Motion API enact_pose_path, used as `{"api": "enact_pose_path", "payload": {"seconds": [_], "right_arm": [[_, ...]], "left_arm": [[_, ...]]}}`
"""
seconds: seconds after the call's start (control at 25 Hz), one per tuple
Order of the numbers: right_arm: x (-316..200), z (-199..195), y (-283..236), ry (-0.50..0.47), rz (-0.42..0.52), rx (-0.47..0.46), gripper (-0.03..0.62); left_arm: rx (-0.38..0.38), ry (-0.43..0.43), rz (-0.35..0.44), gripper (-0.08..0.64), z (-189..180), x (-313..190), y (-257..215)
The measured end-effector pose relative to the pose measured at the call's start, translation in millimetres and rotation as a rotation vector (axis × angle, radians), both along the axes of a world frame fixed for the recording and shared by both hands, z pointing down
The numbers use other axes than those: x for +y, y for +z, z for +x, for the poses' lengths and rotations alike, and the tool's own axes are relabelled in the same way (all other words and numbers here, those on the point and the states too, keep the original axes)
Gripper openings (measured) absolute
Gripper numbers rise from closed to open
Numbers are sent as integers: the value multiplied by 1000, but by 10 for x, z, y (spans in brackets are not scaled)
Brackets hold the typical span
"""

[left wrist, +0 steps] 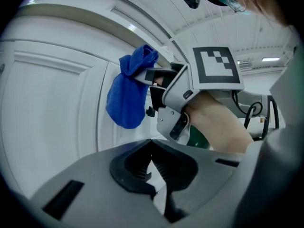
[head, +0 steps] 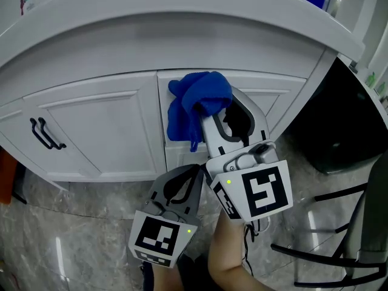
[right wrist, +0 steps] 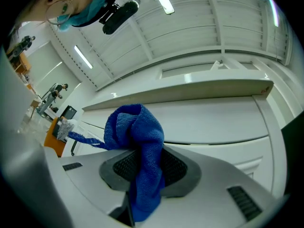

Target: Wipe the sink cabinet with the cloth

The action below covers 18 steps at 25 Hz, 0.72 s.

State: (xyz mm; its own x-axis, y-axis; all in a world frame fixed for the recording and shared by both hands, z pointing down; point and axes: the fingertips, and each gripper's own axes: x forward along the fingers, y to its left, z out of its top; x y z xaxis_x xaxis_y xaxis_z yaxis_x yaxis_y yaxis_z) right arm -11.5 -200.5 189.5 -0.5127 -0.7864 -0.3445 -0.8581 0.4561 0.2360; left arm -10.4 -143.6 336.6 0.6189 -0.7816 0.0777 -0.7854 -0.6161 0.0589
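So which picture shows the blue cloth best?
The head view: the whole cloth shows, bunched in the right gripper at the cabinet door. The left gripper view shows it sideways, hanging. The right gripper view shows it close, pinched between the jaws.

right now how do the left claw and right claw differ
The right claw is clamped on the blue cloth; the left claw is shut on nothing. The right claw reaches up to the cabinet door; the left claw sits lower, back from it. Both are grey with marker cubes.
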Motion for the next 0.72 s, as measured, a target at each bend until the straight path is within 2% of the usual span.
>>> {"api": "enact_pose_path", "payload": {"seconds": [0.12,0.36,0.72], "right_arm": [[-4,0,-5,4,5,0,115],[-6,1,7,2,-1,-16,115],[-13,87,-4,16,-4,-35,115]], "left_arm": [[6,-3,-20,3,-65,6,36],[-35,-24,-47,3,-216,45,99],[-34,6,-43,3,-112,91,78]]}}
